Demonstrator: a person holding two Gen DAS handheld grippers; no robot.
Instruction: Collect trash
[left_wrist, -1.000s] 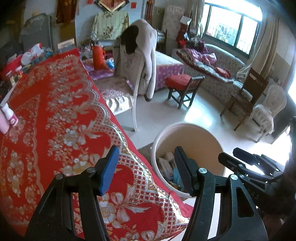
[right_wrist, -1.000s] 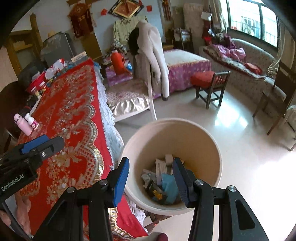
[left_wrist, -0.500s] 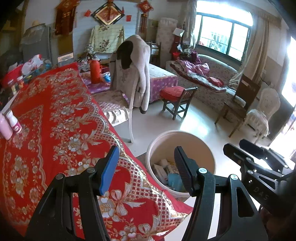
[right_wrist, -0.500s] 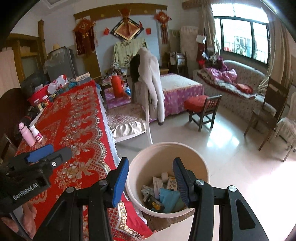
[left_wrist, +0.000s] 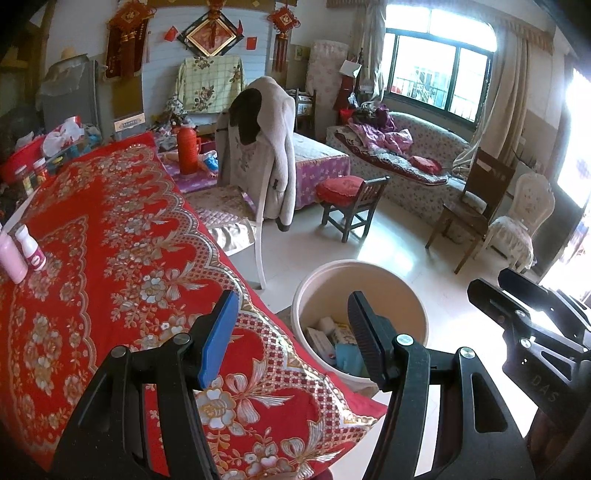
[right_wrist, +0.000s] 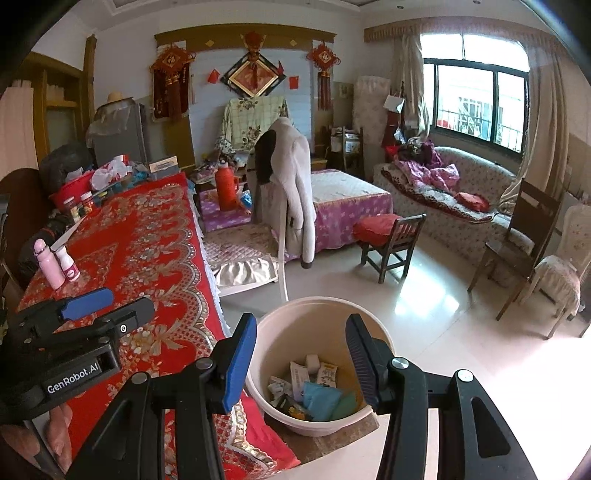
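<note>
Cream plastic bucket (right_wrist: 317, 369) of collected trash (right_wrist: 314, 395) sits on the floor beside the red-clothed table (left_wrist: 110, 258), while left gripper (left_wrist: 291, 332) and right gripper (right_wrist: 301, 354) both hang open, holding nothing.

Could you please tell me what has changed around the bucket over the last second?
Both views have tilted up and backed off: the bucket now sits lower and smaller. The left hand-held gripper and right hand-held gripper remain open and empty. The trash and the two bottles are unmoved.
</note>
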